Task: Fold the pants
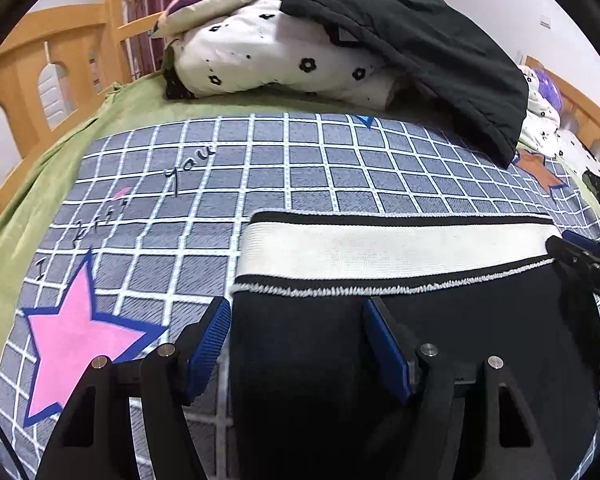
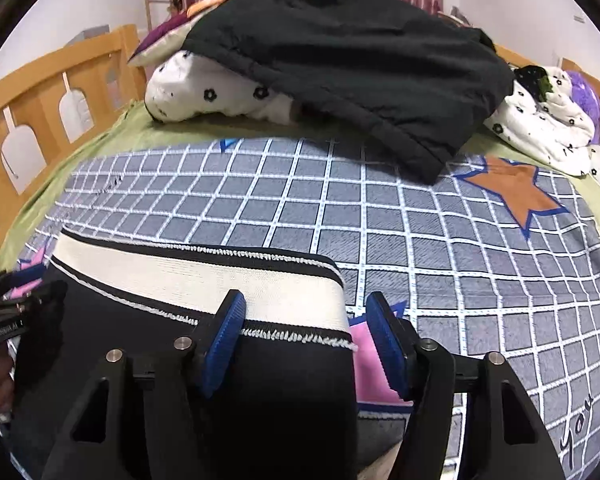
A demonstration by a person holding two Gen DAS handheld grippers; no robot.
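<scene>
Pants [image 1: 400, 340] lie flat on the checked blanket [image 1: 300, 168], waistband squared (looks folded at least once); left gripper [image 1: 300, 344] and right gripper [image 2: 304, 340] both hover spread, straddling its corners.

The black pants [image 1: 460, 340] run off the bottom of both wrist views, so their legs stay out of sight. Part of the floral quilt [image 2: 220, 92] lies buried under a dark jacket [image 2: 340, 68]. The lettering on the checked blanket [image 1: 188, 168] curves too much to read fully. The purple plush [image 2: 584, 100] is half hidden behind bedding.
</scene>
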